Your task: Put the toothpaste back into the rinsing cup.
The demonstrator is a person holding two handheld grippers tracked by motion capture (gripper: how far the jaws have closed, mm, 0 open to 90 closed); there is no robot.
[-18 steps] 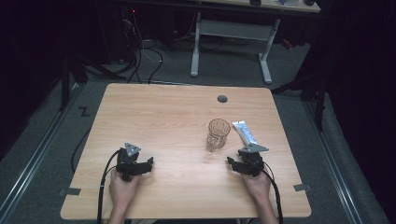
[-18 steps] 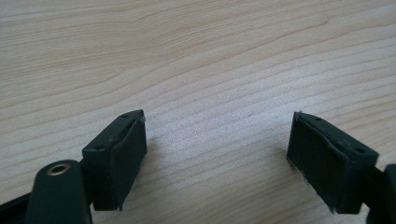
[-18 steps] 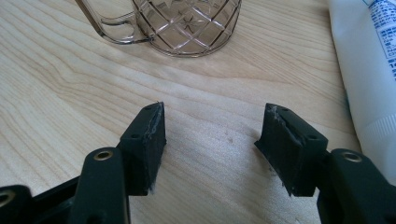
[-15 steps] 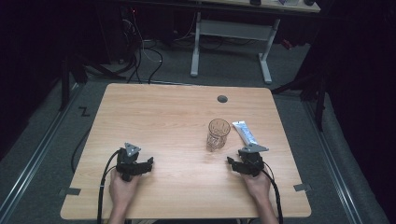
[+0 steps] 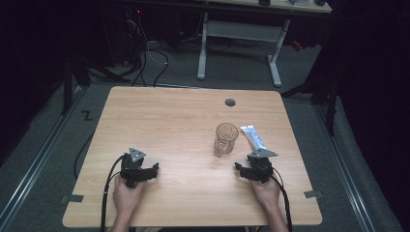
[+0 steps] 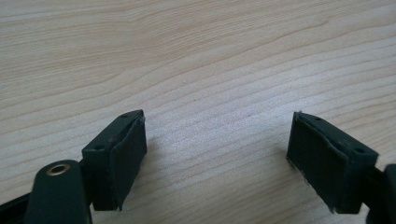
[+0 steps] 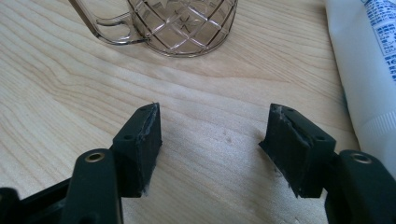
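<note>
Wooden table (image 5: 183, 121) bears glass mug (image 5: 226, 139) and tube (image 5: 254, 137) just beyond released right tongs (image 5: 243, 169); left tongs (image 5: 150, 170) released

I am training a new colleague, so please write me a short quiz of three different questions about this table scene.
1. True or false: the right claw is shut on the glass mug.
2. What lies beside the mug, on its right in the high view? A) a spoon B) a white tube C) a plate
3. Fill in: the left claw is ____ over bare table.

Key: 1 false, it is open and holds nothing. 2 B, the white tube. 3 open.
</note>
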